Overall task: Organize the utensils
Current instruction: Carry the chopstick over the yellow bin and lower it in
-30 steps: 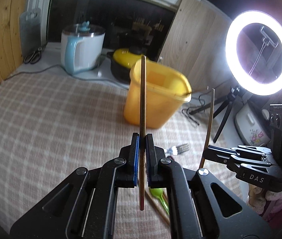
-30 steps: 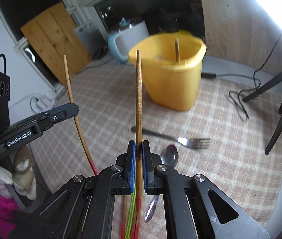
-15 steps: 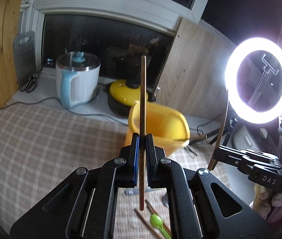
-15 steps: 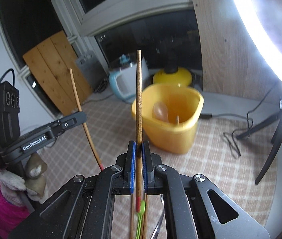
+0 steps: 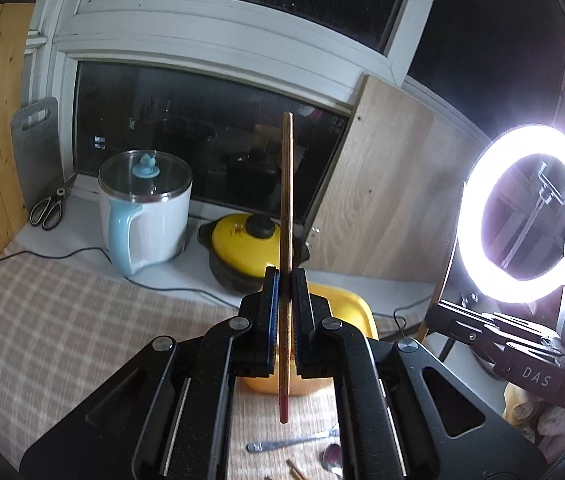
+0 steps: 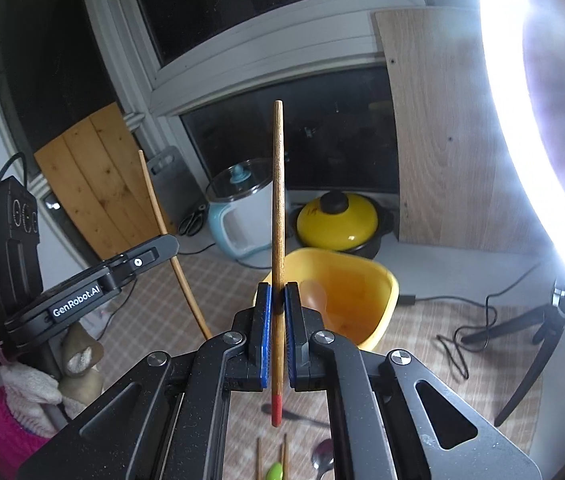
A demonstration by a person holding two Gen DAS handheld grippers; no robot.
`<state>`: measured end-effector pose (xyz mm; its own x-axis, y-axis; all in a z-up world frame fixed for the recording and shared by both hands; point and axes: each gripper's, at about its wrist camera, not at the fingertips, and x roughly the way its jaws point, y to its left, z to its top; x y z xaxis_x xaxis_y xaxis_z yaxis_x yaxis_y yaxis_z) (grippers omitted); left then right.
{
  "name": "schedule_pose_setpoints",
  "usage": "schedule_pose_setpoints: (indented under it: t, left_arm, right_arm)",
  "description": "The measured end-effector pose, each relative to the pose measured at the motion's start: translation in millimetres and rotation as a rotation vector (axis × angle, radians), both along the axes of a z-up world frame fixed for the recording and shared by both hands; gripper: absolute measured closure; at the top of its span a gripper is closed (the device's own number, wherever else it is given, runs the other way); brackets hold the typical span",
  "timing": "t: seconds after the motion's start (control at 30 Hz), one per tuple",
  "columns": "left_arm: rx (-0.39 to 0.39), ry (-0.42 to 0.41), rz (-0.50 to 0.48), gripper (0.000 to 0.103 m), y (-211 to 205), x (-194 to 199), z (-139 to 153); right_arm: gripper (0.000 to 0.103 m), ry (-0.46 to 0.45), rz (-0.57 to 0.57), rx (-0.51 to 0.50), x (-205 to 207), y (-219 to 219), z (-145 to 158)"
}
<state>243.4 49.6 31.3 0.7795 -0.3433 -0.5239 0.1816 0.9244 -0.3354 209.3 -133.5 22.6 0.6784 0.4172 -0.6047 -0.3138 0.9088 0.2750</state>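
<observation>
My left gripper (image 5: 286, 276) is shut on a wooden chopstick (image 5: 287, 200) with a red end, which stands upright above the table. My right gripper (image 6: 277, 288) is shut on a matching chopstick (image 6: 277, 200), also upright. The yellow bin (image 6: 378, 316) stands just beyond both and lower, with a spoon (image 6: 314, 292) inside it. In the left wrist view my own fingers half hide the bin (image 5: 348, 308). Each gripper shows in the other's view: the right gripper (image 5: 436, 314) at the right, the left gripper (image 6: 172, 244) at the left. On the checked cloth below lie a fork (image 5: 282, 445), a metal spoon (image 6: 322, 460), a green spoon (image 6: 274, 472) and loose chopsticks (image 6: 259, 460).
A white and blue lidded pot (image 5: 146, 216), a yellow-lidded pot (image 5: 242, 248) and scissors (image 5: 48, 208) stand on the sill behind the bin. At the right a bright ring light (image 5: 530, 216) sits on a tripod (image 6: 534, 340), with cables trailing on the cloth.
Both grippers have risen with their chopsticks still gripped. The bin and the utensils on the cloth have dropped lower in both views, and more of the window shows.
</observation>
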Motion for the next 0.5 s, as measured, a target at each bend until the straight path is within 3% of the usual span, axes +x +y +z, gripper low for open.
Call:
schedule_pose_setpoints:
  t: [0.5]
  left_arm:
    - [-0.038, -0.017, 0.025, 0.099, -0.5, 44.6, 5.4]
  right_arm:
    - [0.098, -0.079, -0.088, -0.061, 28.5, -13.9, 17.0]
